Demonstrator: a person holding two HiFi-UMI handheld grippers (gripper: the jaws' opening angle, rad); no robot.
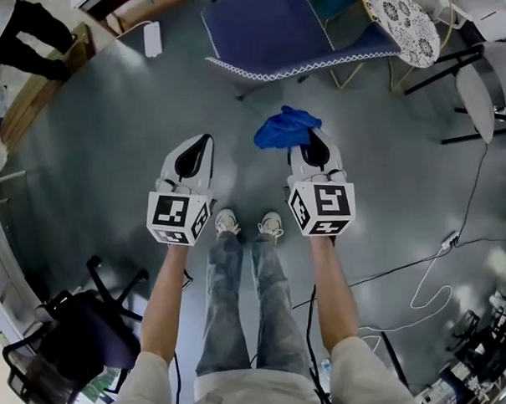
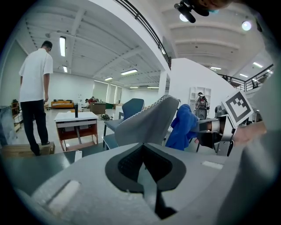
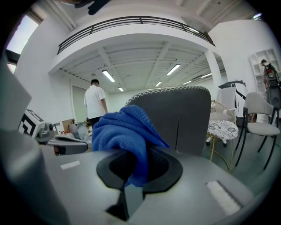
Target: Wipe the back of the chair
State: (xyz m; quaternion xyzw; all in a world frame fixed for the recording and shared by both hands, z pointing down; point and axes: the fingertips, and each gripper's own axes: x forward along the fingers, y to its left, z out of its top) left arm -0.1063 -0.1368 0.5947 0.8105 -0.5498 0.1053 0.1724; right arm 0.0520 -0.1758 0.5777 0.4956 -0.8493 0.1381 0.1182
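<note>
Blue cloth sat clamped in the right gripper's fingers, seemingly ready to wipe the chair back ahead; the left gripper's fingers were together, empty.

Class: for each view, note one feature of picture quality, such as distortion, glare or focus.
Head view: the fisheye curves the room's edges, and the floor shows a pale sheen. Left gripper view: black rounded corners; a ceiling spotlight flares white. Right gripper view: the balcony railing bows into an arc, while the blue cloth looks sharp.
</note>
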